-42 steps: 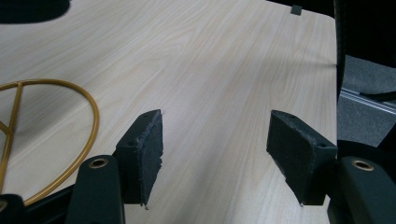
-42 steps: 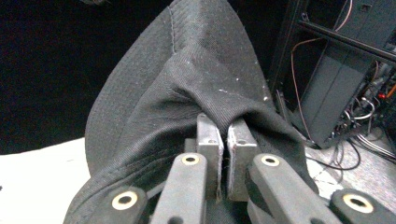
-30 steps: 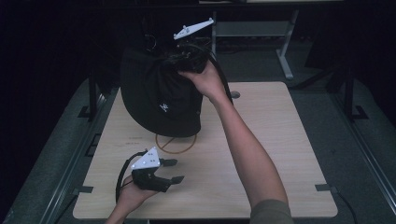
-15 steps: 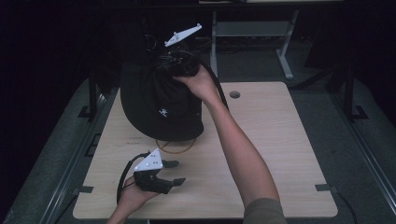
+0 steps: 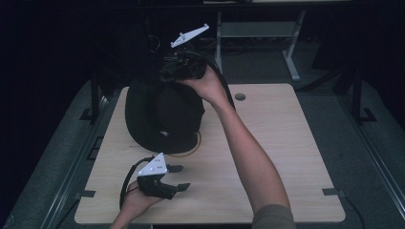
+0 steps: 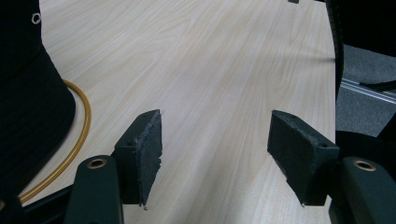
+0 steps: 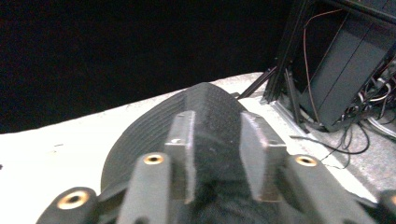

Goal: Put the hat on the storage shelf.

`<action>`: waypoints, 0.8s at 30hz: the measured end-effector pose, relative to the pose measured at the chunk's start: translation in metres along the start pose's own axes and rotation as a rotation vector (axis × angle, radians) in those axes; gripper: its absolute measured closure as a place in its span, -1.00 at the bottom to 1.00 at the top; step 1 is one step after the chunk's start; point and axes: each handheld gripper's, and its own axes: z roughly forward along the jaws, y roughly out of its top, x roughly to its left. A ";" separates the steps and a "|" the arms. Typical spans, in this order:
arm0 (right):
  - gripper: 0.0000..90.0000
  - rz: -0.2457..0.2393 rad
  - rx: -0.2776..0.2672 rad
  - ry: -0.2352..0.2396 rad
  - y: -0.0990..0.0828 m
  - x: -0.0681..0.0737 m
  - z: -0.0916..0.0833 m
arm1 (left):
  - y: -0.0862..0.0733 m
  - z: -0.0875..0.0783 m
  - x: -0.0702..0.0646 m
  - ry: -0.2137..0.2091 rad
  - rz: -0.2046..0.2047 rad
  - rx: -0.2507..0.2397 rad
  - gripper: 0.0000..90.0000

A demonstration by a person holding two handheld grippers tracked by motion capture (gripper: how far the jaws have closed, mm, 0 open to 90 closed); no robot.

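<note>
Pale wood table (image 5: 267, 143) stands in a dark room, with a black hat (image 5: 162, 117) on its far left part, over a thin yellow ring (image 6: 79, 126). At the hat's far edge the right gripper (image 7: 215, 154) pinches a fold of the black fabric (jaws pressed onto it). Nearer, at the left, the left gripper (image 6: 215, 149) sits low over bare wood, jaws spread wide, gripping nothing.

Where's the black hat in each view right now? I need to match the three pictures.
High view: black hat sits left of centre on the table's far half, its top pinched by the right gripper.
Left gripper view: hat at the left edge.
Right gripper view: hat fabric between the jaws, low centre.
Shared landmark: the wooden table, pale in the right gripper view.
</note>
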 end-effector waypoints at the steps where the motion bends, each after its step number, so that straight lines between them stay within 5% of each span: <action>1: 0.35 0.011 -0.005 0.008 0.000 0.000 -0.003 | 0.000 0.000 0.000 0.000 -0.001 -0.001 -0.23; 8: 0.11 0.050 -0.030 0.039 -0.009 0.000 -0.023 | -0.001 -0.002 0.002 0.008 -0.016 -0.004 -0.27; 24: -0.23 0.098 -0.050 0.024 -0.042 -0.001 -0.064 | -0.003 -0.003 0.006 0.019 -0.042 0.005 -0.36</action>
